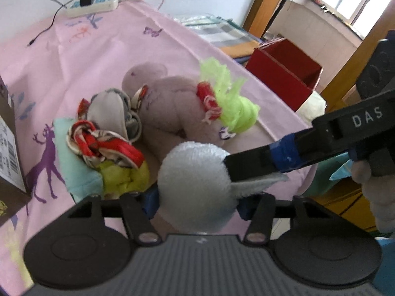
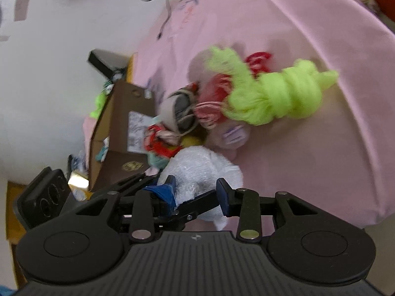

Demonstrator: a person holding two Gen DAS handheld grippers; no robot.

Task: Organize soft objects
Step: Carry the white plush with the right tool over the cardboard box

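A pale blue fluffy cloth (image 1: 195, 182), bunched into a ball, sits between the blue-taped pads of my left gripper (image 1: 198, 204), which is shut on its sides. My right gripper (image 1: 229, 167) reaches in from the right, its tip against the ball, a thin flap of the cloth trailing under it. In the right wrist view the same cloth (image 2: 200, 165) lies between the spread fingers of my right gripper (image 2: 196, 186), which stands open. Just behind lies a pile of soft things: a mauve plush toy (image 1: 172, 98), a neon green scarf (image 1: 232, 106) and a red patterned scarf (image 1: 106, 148).
A pink printed tablecloth (image 1: 111, 49) covers the table. A brown cardboard box (image 1: 9, 148) stands at the left edge, also seen as the box (image 2: 118, 123). A red box (image 1: 284, 74) sits beyond the right edge. A power strip (image 1: 91, 5) lies at the back.
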